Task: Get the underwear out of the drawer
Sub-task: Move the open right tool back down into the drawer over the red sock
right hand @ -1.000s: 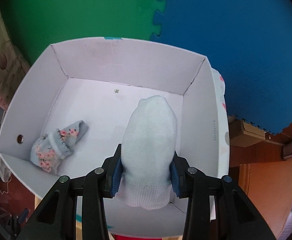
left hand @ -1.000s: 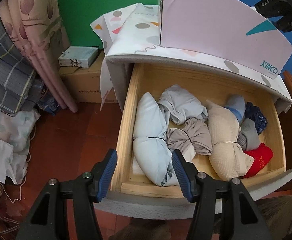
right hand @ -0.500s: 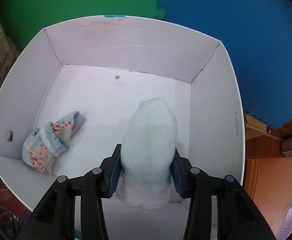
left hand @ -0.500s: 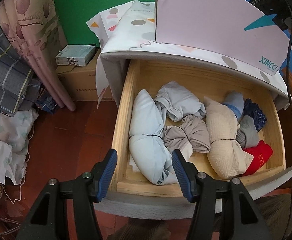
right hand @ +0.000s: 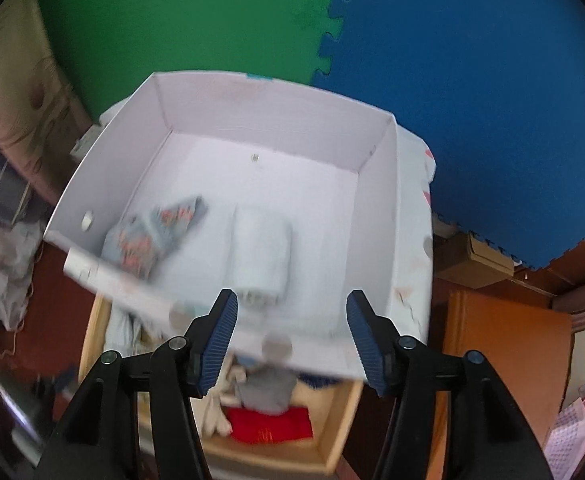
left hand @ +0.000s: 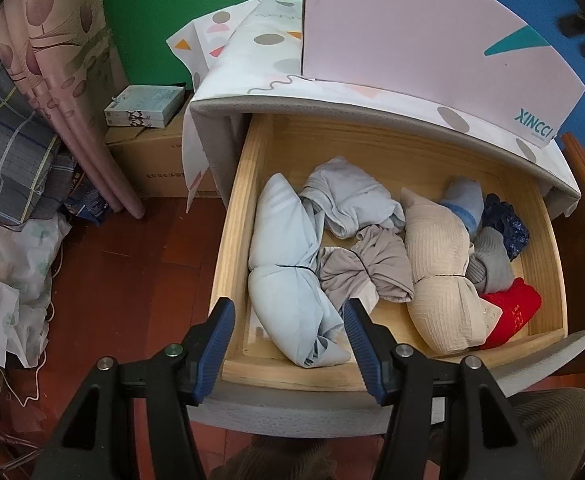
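Note:
The open wooden drawer [left hand: 236, 240] holds several rolled garments: a pale blue roll [left hand: 284, 264], a taupe one [left hand: 368, 268], a beige ribbed one [left hand: 436, 264] and a red one [left hand: 512, 312]. My left gripper [left hand: 288, 320] is open and empty above the drawer's front left. My right gripper [right hand: 290, 316] is open and empty above the white box [right hand: 372, 184] on the cabinet top. In the box lie a pale mint rolled piece [right hand: 260, 252] and a grey floral piece [right hand: 152, 232].
The white box [left hand: 412, 32] stands on the patterned cloth [left hand: 252, 56] over the cabinet. Curtains [left hand: 52, 80], a cardboard carton [left hand: 152, 160] and piled fabric [left hand: 4, 260] are to the left on the red floor. A wooden cabinet [right hand: 504, 360] is at the right.
My right gripper opened and let the pale mint piece drop into the white box, then pulled back up and away. My left gripper stayed open and shifted slightly over the drawer.

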Motion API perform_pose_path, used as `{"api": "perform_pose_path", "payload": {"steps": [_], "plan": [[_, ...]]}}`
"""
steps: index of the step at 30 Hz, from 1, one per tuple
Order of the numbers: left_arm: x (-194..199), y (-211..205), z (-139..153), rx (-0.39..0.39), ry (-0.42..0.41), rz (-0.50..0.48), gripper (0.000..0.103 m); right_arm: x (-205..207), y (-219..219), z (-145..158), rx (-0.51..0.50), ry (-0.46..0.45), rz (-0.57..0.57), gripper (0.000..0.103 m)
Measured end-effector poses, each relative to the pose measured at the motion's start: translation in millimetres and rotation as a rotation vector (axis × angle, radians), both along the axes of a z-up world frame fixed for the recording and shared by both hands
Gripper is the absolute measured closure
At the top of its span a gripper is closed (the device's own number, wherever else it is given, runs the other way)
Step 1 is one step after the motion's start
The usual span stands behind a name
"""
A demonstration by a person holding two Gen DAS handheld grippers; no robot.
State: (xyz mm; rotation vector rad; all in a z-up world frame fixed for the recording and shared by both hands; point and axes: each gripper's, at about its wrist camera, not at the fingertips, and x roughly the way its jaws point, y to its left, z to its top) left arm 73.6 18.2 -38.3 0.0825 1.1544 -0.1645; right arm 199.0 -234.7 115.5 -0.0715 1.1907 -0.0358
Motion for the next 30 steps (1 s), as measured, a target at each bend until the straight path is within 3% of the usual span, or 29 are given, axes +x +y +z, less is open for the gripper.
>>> {"api": "perform_pose_path", "payload": {"steps": [4, 7, 14, 22, 25, 27, 30], "plan": [[0, -1, 0, 0.001, 0.003, -0.001, 0.045, -44, -4, -4, 0.029, 0.057, 0.012, 0.046], [0, -2, 0, 0.005, 0.003, -0.003, 0.045, -71, -4, -25, 0.042, 0.119, 0.028, 0.045], [0, 0, -1, -0.002, 0.010, 0.001, 0.045, -107, -9, -110, 0.100, 0.283, -0.014, 0.044], [1, 3, -1, -0.017, 0.012, 0.008, 0.045, -111, -11, -195, 0.191, 0.431, -0.101, 0.040], [1, 3, -1, -0.019, 0.015, 0.006, 0.045, -109, -8, -217, 0.213, 0.464, -0.129, 0.036], [2, 3, -1, -0.023, 0.019, 0.007, 0.045, -106, -7, -230, 0.232, 0.480, -0.151, 0.026], [2, 4, -1, -0.028, 0.020, 0.013, 0.045, -104, -7, -246, 0.221, 0.502, -0.190, 0.023]]}}
